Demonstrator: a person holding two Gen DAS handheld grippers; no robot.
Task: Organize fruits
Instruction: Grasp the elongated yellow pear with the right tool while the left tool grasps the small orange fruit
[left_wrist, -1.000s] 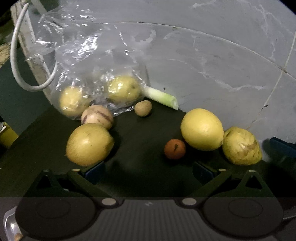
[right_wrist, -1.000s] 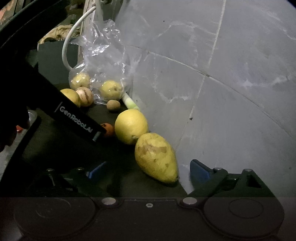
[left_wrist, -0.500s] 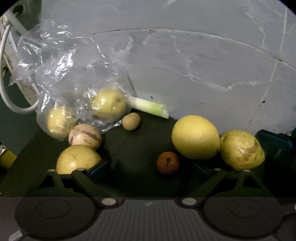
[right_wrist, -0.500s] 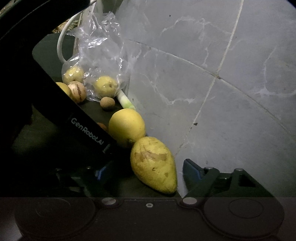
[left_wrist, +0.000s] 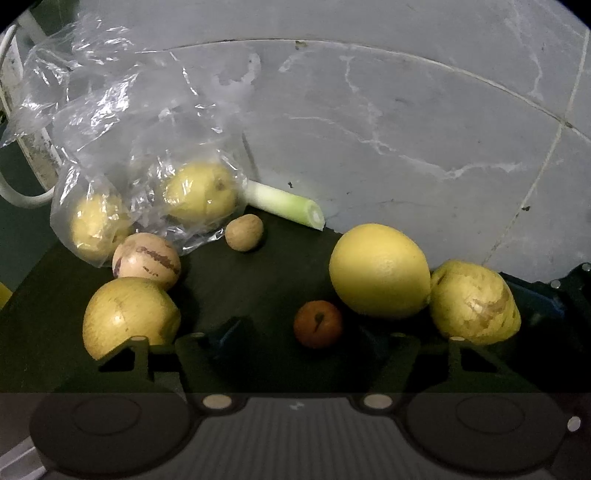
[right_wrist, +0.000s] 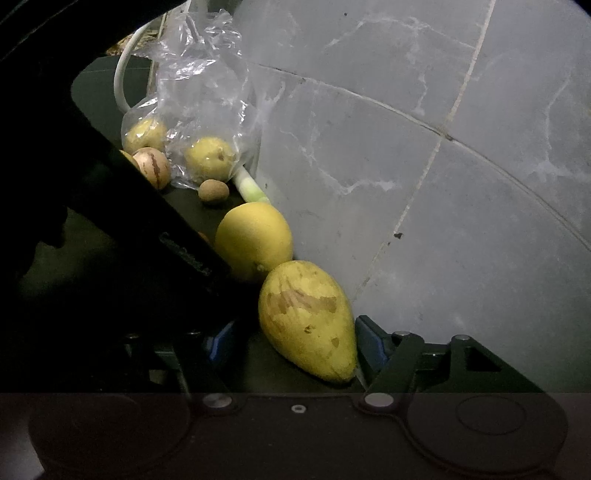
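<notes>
Left wrist view: the whole fruit spread is seen on the dark bench (left_wrist: 236, 295) against a grey marbled wall (left_wrist: 406, 122); the small orange-red fruit (left_wrist: 317, 328) lies just in front of the left tool (left_wrist: 295, 336), whose fingers are spread wide with nothing between them. That small fruit is almost fully hidden in the right wrist view by the left tool's dark body. Also only fully seen from the left: a large yellow-green fruit (left_wrist: 129, 315) at the tool's left finger, touching a striped pale fruit (left_wrist: 147, 260). Right wrist view: the right tool (right_wrist: 291, 343) is parted around the blotched yellow pear-shaped fruit (right_wrist: 308, 319), blue pads on either side; contact cannot be told, so no grip is confirmed. Just behind it and touching, a round yellow citrus (right_wrist: 254, 240) sits by the wall. A clear plastic bag (left_wrist: 122, 122) stands at the back left, two yellow fruits inside, one (left_wrist: 201, 192) to the right, one (left_wrist: 96, 225) lower left. A small brown fruit (left_wrist: 244, 232) lies outside the bag, near a cut green-white stalk (left_wrist: 284, 203) lying along the wall. A white cable (right_wrist: 120, 81) curves behind the bag.
</notes>
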